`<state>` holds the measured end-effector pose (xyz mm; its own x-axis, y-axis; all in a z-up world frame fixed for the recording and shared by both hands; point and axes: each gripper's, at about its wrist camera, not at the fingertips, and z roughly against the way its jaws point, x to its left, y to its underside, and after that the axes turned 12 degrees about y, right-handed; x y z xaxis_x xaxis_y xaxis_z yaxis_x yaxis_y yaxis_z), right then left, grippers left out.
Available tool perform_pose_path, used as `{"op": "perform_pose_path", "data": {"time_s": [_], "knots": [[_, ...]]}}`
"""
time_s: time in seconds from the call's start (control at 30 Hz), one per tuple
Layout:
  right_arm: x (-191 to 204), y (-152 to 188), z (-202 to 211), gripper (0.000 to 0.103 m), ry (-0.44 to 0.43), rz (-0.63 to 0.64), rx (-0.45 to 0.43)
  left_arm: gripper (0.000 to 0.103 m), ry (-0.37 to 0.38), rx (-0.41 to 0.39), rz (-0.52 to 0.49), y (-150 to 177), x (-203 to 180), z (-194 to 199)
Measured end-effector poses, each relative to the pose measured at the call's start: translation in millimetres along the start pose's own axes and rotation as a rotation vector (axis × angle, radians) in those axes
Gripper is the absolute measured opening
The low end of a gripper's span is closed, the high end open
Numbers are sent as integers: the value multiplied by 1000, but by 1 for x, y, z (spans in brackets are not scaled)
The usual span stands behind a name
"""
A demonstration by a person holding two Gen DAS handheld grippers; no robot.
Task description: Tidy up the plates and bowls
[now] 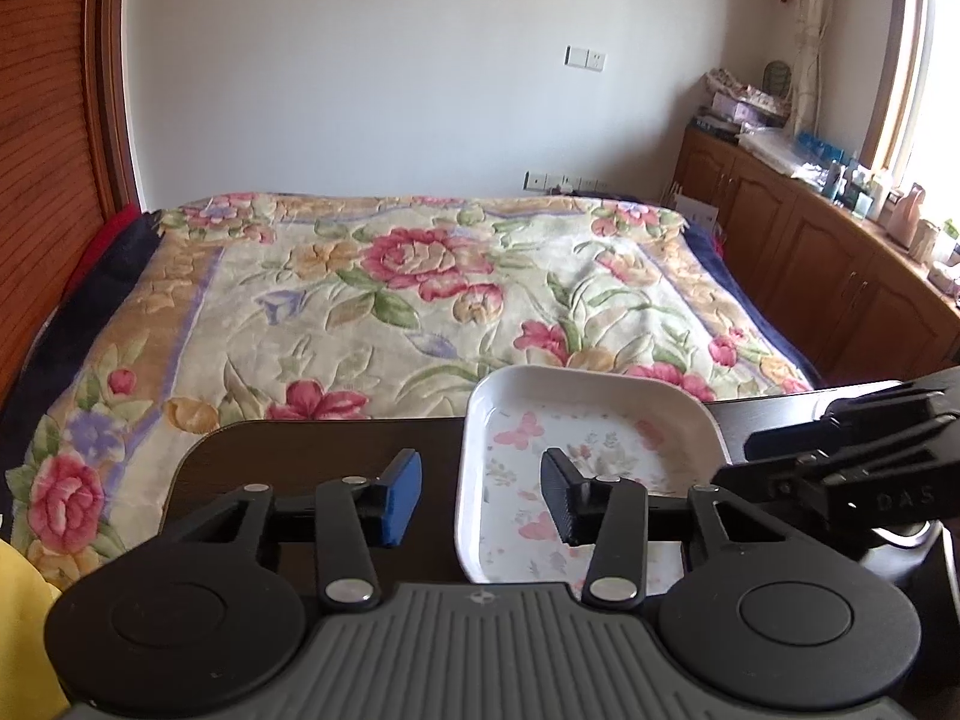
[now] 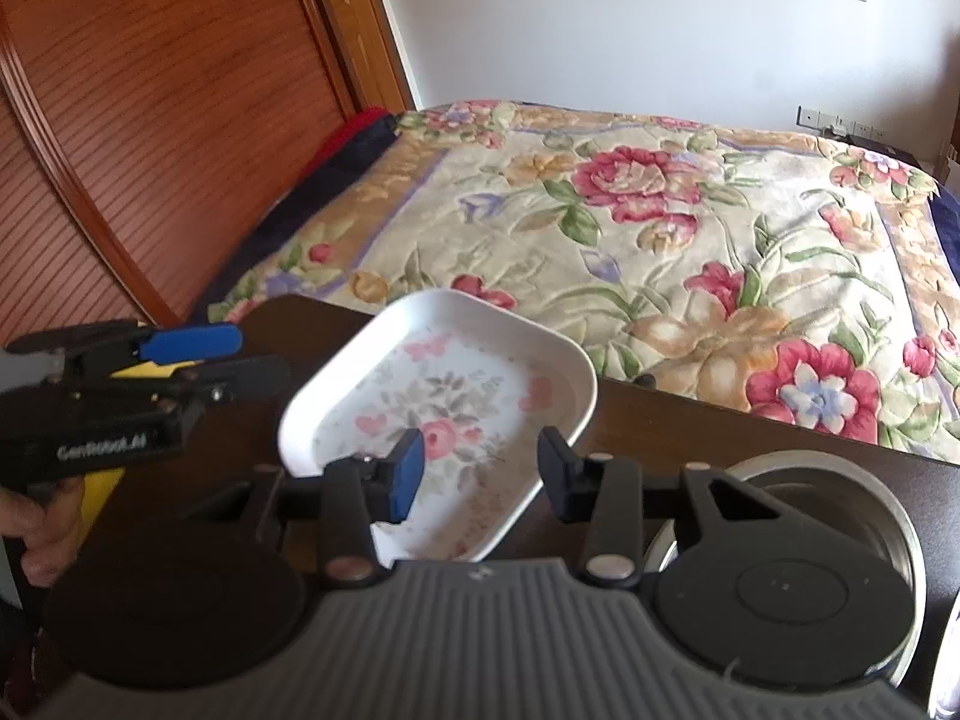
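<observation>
A square white plate with a flower print lies flat on the dark table. My left gripper stands open at the plate's left side, its rim between the blue pad and the black finger, neither pressing on it. Over the plate's near right part my right gripper is open too, the black finger close to the rim. A steel bowl sits on the table just right of it, partly hidden by the gripper body. Each gripper shows in the other's view: the right gripper and the left gripper.
Beyond the table's far edge is a bed with a floral blanket. A wooden wardrobe stands on the left, low cabinets with clutter on the right. Something yellow lies at the left, where a hand holds the left gripper.
</observation>
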<state>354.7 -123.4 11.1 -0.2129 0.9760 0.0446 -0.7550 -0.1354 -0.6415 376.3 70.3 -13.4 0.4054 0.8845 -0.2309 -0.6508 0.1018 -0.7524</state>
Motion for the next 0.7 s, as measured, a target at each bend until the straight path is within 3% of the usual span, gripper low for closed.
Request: {"op": "perform_pose_path", "data": {"time_s": [0.23,0.63,0.7], "knots": [[-3,3,-11,39,6,11,30,70,-3,29,5,1,6,-16],[-4,4,-20,36,5,18,51,55,0,48,25,4,12,-26],[-4,5,-23,36,12,28,55,49,-4,52,27,5,14,-27]]}}
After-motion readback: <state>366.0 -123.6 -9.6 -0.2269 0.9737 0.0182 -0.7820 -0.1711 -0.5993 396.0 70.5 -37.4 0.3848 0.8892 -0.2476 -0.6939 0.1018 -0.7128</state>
